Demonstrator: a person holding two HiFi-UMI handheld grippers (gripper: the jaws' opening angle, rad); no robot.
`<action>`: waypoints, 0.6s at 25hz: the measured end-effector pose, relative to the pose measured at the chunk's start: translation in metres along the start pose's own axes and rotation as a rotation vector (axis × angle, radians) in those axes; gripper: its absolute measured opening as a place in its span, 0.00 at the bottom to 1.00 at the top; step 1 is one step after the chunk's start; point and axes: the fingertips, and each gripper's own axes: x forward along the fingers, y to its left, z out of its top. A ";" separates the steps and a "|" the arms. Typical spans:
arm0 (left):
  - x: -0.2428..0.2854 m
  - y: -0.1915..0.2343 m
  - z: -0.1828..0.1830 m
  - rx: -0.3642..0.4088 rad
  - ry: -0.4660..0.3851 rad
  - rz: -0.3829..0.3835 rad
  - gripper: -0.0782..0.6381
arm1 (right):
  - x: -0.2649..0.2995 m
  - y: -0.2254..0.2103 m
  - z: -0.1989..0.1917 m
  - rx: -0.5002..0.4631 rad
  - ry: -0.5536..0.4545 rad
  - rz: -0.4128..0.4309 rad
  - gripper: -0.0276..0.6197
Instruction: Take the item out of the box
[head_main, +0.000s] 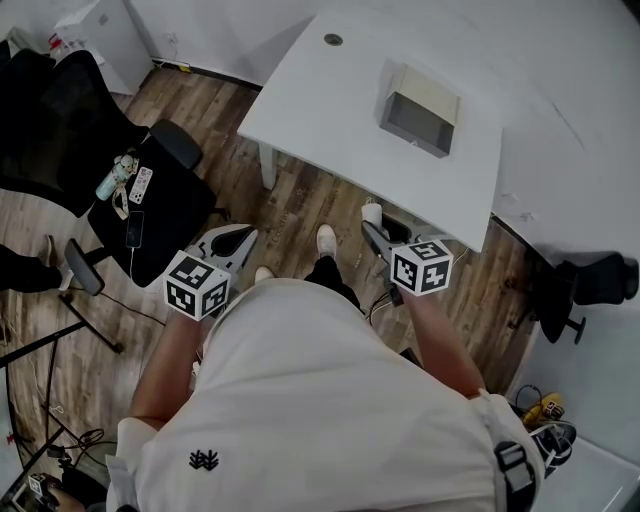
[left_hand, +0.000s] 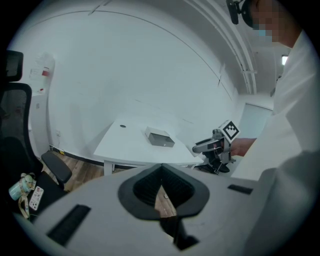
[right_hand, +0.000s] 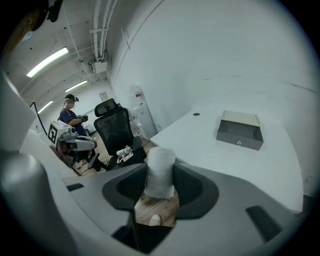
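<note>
Holding a white roll (right_hand: 160, 165) upright over the wooden floor (right_hand: 155, 209), my right gripper (right_hand: 159, 186) has its jaws clamped on the roll's sides. It looks light and soft, likely squashable, so a gentle mid-body grip suits it. My left gripper (left_hand: 161, 175) has its jaws together, empty. Farther off, the open grey box (right_hand: 240, 131) sits on the white table (right_hand: 200, 145), well apart from the roll.

The box (head_main: 420, 110) sits on the bench (head_main: 320, 110), ahead of the person. Left of the bench a chair (head_main: 165, 215) stands on the floor (head_main: 300, 200). The item (right_hand: 160, 172) sits between the right claw's (head_main: 376, 225) jaws, before the bench.
</note>
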 end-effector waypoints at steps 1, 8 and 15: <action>-0.002 0.000 0.000 0.000 -0.002 0.002 0.12 | -0.001 0.003 0.001 -0.004 -0.002 0.004 0.30; -0.009 0.002 -0.003 -0.002 -0.013 0.014 0.12 | 0.001 0.021 0.003 -0.029 -0.007 0.031 0.30; -0.012 0.001 -0.008 -0.005 -0.017 0.015 0.12 | 0.001 0.028 0.003 -0.039 -0.010 0.037 0.30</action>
